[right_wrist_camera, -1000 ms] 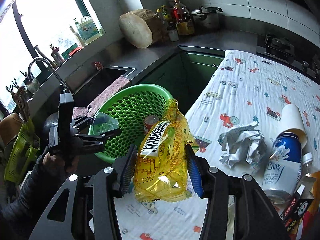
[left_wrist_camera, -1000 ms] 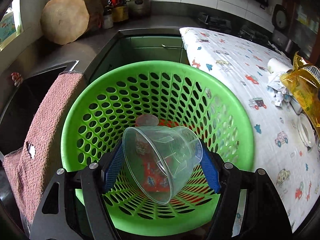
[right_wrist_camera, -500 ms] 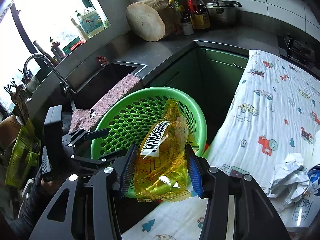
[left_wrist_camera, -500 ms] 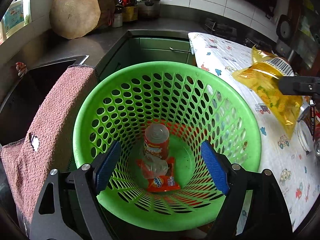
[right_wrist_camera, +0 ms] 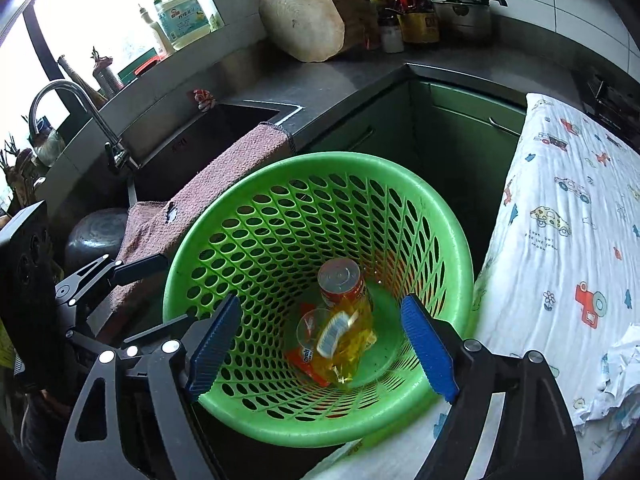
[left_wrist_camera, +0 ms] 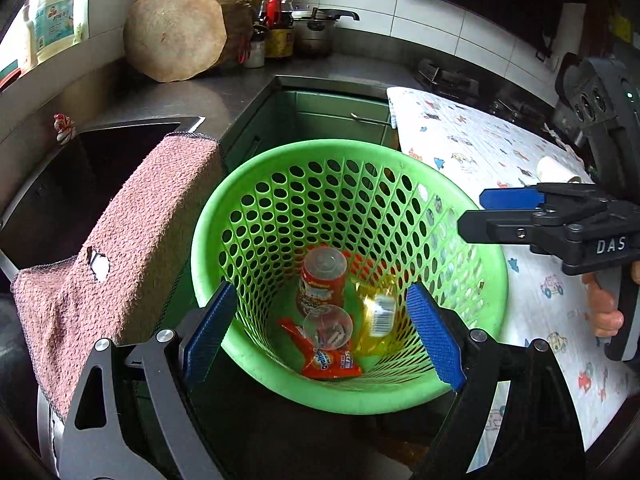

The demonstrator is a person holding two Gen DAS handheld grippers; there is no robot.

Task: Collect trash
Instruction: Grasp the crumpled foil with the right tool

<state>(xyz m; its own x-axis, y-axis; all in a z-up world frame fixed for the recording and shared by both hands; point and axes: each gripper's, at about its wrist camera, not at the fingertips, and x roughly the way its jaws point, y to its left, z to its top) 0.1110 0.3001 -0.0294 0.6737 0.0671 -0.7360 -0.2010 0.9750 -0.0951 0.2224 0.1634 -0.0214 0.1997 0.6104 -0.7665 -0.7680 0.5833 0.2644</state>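
Both tongs empty over the basket

Left tongs (left_wrist_camera: 320, 332) and right tongs (right_wrist_camera: 320, 348) gaped wide — four pieces lay in the green basket (right_wrist_camera: 452, 236); crumpled paper (right_wrist_camera: 624, 368), perhaps more, remained on the desk (right_wrist_camera: 560, 216).

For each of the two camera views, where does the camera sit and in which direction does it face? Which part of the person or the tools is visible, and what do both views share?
Left wrist: sits on the left gripper, looks down into the green basket; its own open fingers show, plus the right gripper and the right hand.
Right wrist: sits on the right gripper, faces down into the basket from the table side; its own open fingers and the left gripper show.
Shared: basket, red can, yellow bag, pink towel.
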